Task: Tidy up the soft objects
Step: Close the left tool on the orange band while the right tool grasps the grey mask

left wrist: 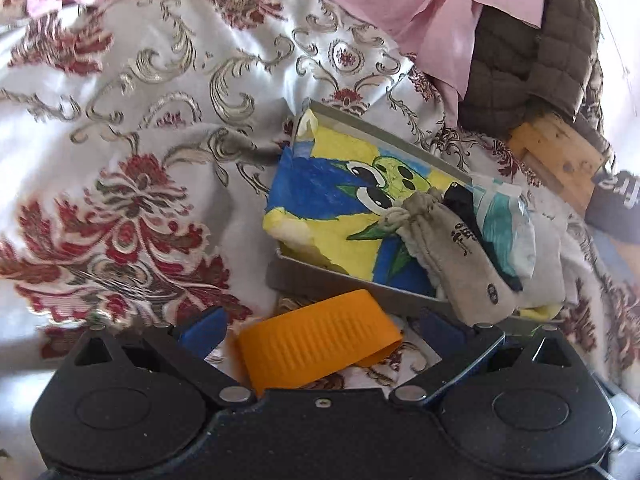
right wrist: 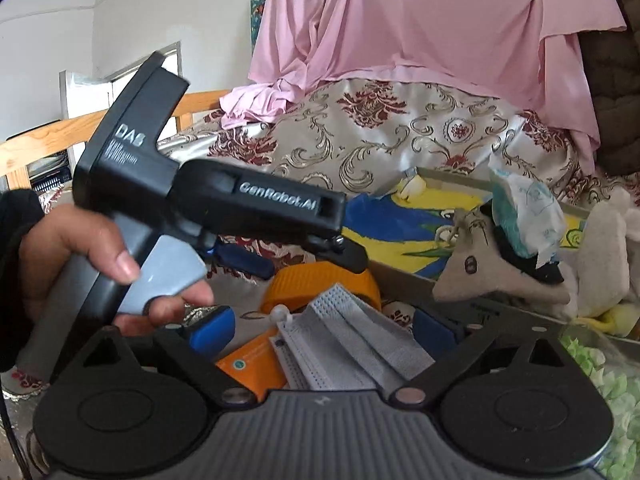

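- Left gripper (left wrist: 320, 326) hovering with jaws spread wide around orange band (left wrist: 320, 344), not gripping it.
- Right gripper (right wrist: 320, 332) jaws wide apart, grey mask (right wrist: 344, 340) lying between.
- Sock (left wrist: 460, 248) draping over tray (left wrist: 344, 280) edge.

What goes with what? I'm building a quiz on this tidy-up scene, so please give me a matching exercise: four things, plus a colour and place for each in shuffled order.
Things:
1. face mask
2. sock
3. ribbed band
4. draped cloth

Colour and place:
A. pink, hanging at the back
B. orange, between the fingers of the left gripper
C. grey, between the fingers of the right gripper
D. beige, lying in the tray

Pairs: 1-C, 2-D, 3-B, 4-A
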The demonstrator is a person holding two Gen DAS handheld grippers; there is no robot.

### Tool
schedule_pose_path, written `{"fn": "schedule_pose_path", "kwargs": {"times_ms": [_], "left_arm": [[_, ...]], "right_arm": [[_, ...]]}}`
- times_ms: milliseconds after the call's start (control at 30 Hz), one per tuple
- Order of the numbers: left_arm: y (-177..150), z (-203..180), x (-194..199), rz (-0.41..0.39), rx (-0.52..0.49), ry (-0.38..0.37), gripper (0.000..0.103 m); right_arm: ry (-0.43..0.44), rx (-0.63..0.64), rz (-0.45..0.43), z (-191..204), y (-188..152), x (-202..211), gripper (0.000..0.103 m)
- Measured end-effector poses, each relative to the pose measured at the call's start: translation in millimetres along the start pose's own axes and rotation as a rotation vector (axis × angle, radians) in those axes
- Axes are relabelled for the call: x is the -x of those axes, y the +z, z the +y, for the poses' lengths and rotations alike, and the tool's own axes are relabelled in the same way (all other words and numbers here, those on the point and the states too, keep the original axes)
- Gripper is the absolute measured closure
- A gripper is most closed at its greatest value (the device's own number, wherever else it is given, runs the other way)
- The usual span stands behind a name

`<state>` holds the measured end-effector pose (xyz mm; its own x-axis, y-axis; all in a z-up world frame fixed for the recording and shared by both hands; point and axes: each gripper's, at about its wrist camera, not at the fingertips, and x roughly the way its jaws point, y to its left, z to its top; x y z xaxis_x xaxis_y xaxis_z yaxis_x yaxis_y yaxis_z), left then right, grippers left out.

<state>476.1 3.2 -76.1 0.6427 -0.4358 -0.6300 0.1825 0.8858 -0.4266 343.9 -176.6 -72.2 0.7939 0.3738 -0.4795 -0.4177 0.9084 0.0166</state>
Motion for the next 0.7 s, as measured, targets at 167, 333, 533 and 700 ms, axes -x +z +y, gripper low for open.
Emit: {"fn": "schedule_pose_path", "kwargs": {"times_ms": [167,333,533,700], "left_arm": [[3.7,-2.9,-15.6,0.070,0.018,0.022,0.001],[3.6,-5.3,-25.4,0.100,-0.011,0.052,0.002],[1.0,-4.6,-30.5,0.106,-0.012,0.060,0.003],[1.0,-1.3,-33.0,0.114,0.002,0.048,0.005]], "right_arm": [[-0.010,-0.004,0.014,-1.8,-2.0,-2.7,0.011],[-0.005,-0.008,0.013,-3.4,-1.3,-1.2,0.014],[-0.023,0.018,0.025,0.6,-1.2,-1.7,0.021],[-0.023,0.024,0.033,1.9,-0.6,-2.0,0.029]]}}
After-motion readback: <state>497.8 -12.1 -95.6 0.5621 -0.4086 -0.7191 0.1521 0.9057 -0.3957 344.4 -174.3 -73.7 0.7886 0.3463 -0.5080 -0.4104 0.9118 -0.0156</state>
